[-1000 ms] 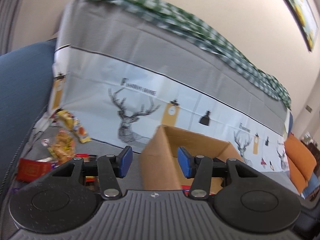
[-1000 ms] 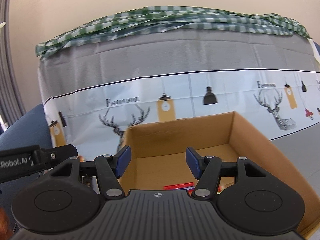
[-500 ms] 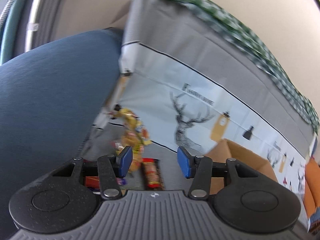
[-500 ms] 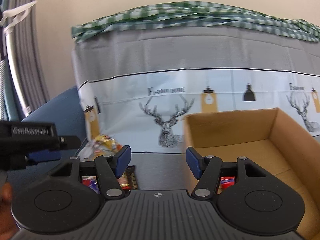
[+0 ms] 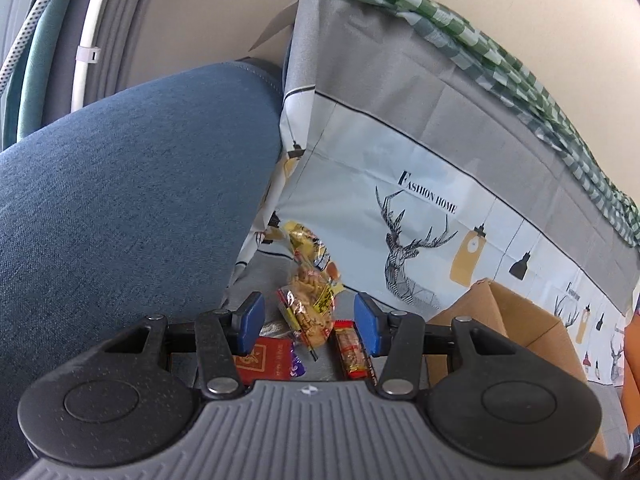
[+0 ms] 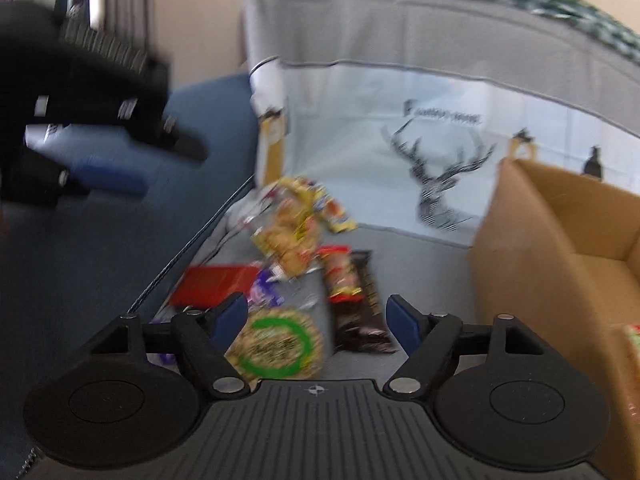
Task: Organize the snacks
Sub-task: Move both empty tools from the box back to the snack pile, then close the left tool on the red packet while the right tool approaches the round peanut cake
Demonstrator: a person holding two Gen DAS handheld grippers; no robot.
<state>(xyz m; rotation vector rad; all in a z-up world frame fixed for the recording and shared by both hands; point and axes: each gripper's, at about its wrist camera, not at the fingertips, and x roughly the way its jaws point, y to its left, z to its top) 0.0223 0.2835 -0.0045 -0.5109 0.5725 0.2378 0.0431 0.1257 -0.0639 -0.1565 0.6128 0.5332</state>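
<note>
A heap of snack packets lies on the grey seat: a clear bag of golden snacks (image 5: 310,304), a red-ended bar (image 5: 352,354) and a flat red packet (image 5: 264,362). My left gripper (image 5: 306,326) hovers above them, open, nothing between its blue pads. In the blurred right wrist view my right gripper (image 6: 316,320) hangs over a round green-ringed packet (image 6: 276,344) and a dark bar (image 6: 358,308); its jaws are opening and grip nothing. The left gripper (image 6: 100,128) shows there as a dark blur at upper left. A cardboard box (image 6: 540,264) stands to the right.
A blue padded armrest (image 5: 120,200) rises to the left of the heap. Behind it hangs a grey and white deer-print cover (image 5: 420,184) with a green checked cloth (image 5: 480,52) on top. Something red and green (image 6: 632,344) lies inside the box.
Both views swung left from the cardboard box to the snack heap and dropped closer to it. The right gripper's jaws have spread wider; the left gripper's gap is unchanged.
</note>
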